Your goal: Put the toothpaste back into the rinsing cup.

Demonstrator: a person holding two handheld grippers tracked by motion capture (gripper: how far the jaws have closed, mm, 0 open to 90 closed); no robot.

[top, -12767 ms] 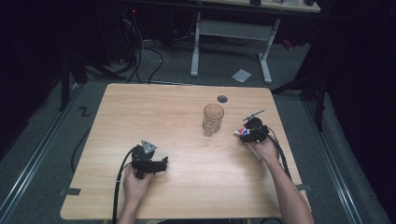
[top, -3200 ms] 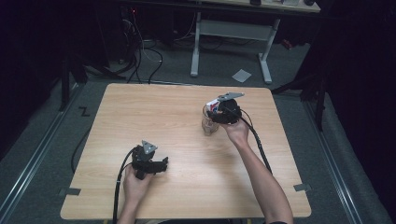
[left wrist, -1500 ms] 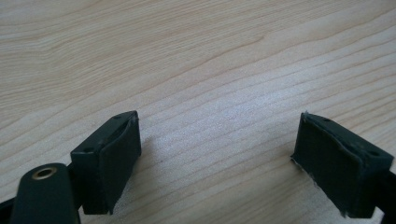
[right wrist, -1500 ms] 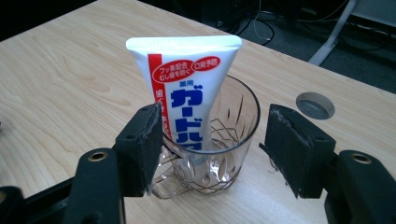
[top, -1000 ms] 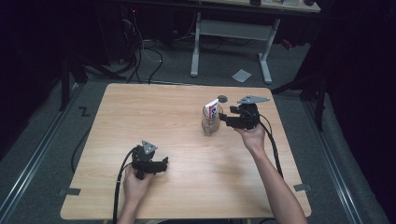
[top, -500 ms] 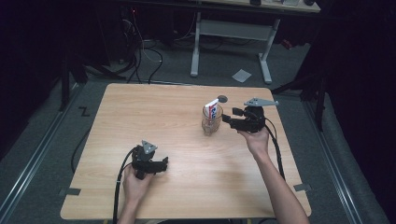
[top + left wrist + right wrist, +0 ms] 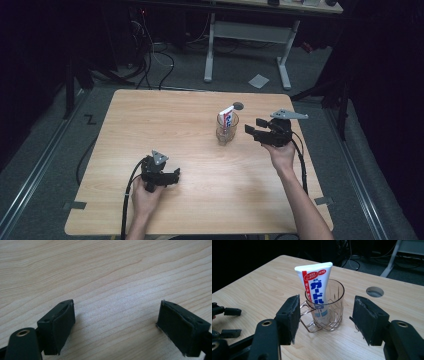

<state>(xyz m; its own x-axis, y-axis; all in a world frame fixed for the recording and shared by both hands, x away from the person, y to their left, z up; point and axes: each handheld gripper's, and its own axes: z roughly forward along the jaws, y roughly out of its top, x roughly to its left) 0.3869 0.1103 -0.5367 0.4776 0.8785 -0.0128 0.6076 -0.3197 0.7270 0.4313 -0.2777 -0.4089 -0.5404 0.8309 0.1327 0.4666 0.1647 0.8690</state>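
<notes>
A clear cut-glass mug [image 7: 325,307] stands upright on the desk [image 7: 165,120], right of the middle and nearer the far edge, with a round grommet hole [image 7: 238,105] just behind it. A toothpaste tube [image 7: 317,287] stands in the mug with its long axis close to vertical, leaning a little; its flat crimped end points up, well above the rim, and its lower end sits down inside the glass. The tube is white with a red band along one side and blue lettering across the face. The mug's walls carry a crossed, faceted pattern, and its handle juts toward the right gripper's camera, close to one pad. The right gripper [image 7: 258,128] hovers just right of the mug, aimed at it, jaws spread wide with the mug framed between them in its own view and nothing pinched. The left gripper [image 7: 174,176] rests low near the desk's near-left area, well apart from the mug, its jaws also spread over bare wood.
</notes>
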